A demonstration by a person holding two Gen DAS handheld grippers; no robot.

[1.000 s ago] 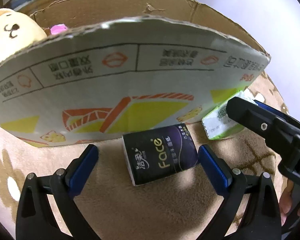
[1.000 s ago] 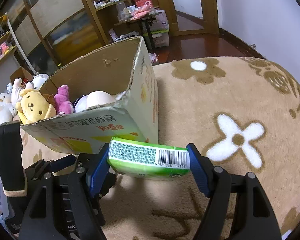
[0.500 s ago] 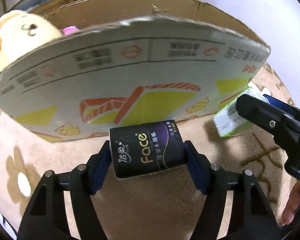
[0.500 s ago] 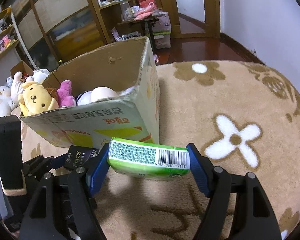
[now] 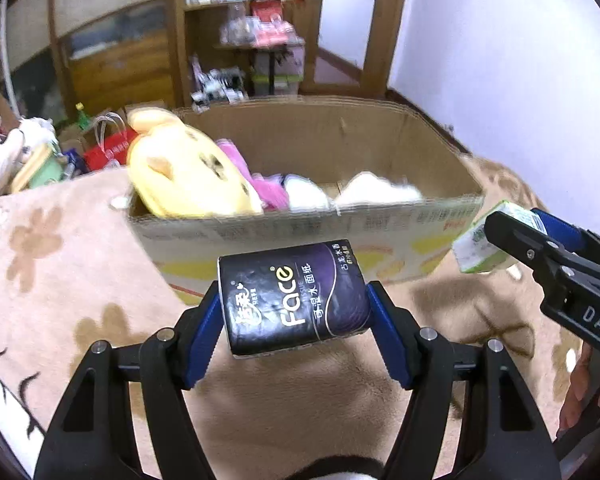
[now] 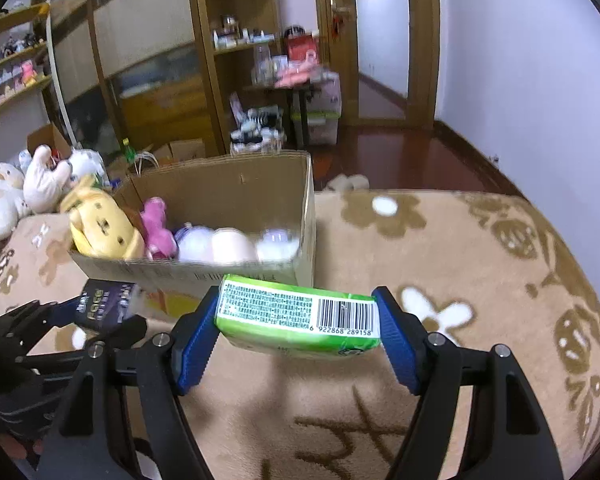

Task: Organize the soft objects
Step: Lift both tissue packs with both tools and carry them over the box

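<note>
Tilted downward above the flowered carpet [image 6: 480,240], the left gripper [image 5: 294,314] clamps a dark tissue pack [image 5: 294,296] and the right gripper [image 6: 298,328] a green pack [image 6: 300,318], jaws closed on each, before the toy-filled cardboard box [image 5: 380,148].

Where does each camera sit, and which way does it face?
Left wrist: on the left gripper, looking down over the black tissue pack toward the cardboard box; a hand shows at right.
Right wrist: on the right gripper, clamping the green tissue pack, facing the box.
Shared: box, both packs, carpet.
</note>
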